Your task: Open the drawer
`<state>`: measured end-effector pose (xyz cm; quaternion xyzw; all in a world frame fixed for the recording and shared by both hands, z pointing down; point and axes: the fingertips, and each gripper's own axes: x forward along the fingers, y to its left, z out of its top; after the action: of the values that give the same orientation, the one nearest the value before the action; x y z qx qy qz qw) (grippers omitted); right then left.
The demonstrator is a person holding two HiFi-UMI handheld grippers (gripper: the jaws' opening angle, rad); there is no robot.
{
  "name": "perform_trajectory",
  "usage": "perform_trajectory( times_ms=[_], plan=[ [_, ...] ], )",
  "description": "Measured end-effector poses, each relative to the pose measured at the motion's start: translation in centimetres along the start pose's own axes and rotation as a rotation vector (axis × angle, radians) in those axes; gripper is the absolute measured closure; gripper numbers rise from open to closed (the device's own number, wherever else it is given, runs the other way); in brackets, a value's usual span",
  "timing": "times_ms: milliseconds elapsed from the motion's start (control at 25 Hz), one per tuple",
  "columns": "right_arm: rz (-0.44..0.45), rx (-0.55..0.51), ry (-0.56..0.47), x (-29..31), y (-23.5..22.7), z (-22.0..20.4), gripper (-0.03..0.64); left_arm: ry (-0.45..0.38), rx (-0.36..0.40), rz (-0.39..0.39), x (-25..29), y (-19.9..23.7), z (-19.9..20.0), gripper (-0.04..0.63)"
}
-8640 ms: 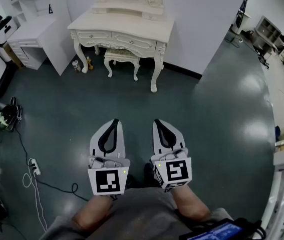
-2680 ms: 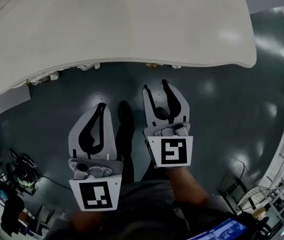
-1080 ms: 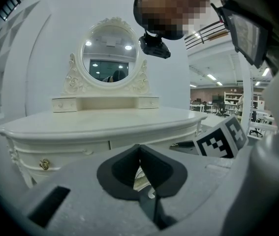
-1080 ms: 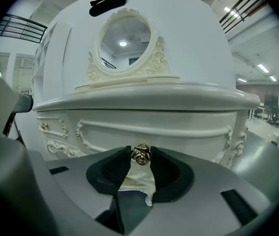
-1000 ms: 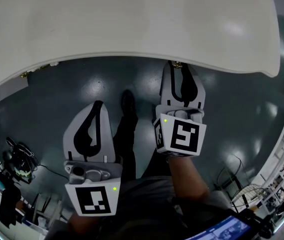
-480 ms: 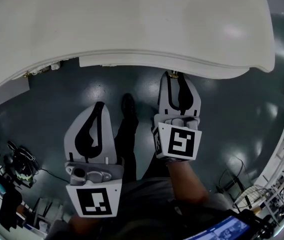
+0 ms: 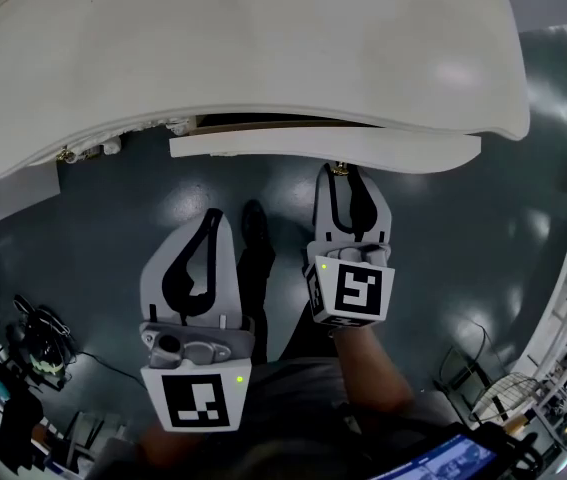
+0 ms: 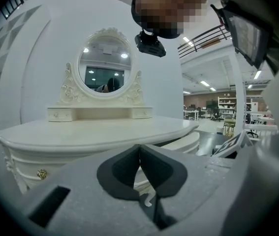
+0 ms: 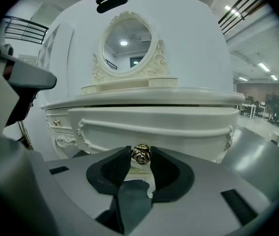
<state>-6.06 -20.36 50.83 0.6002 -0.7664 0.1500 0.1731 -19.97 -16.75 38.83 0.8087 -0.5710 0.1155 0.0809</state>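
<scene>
Left tool (image 7: 213,218) held back, jaws together; right tool (image 7: 344,176) forward, clamping knob (image 9: 140,154).

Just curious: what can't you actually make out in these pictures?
- Inside of the drawer: in the head view the tabletop overhangs it and only a dark slit shows; in the right gripper view its own front blocks it.
- Stem of the knob: covered by the right gripper, whose jaws are closed on it.
- Reflections in the mirror: too small in the left gripper view.
- Table legs: under the tabletop in the head view.
</scene>
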Motion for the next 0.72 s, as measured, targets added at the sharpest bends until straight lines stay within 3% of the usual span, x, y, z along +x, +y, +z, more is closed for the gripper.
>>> perform_trajectory(
  times_ms=[520, 720],
  plan=[
    [0.028, 0.002, 0.021, -2.4, 0.2, -0.6, 0.491, -0.023, 0.018, 0.011, -1.8, -2.3, 2.3, 0.58],
    [0.046, -0.003, 0.024, -5.0, 1.1, -2.0, 0.491, -0.024, 0.009, 0.032, -5.0, -3.9, 2.0, 0.58]
  ],
)
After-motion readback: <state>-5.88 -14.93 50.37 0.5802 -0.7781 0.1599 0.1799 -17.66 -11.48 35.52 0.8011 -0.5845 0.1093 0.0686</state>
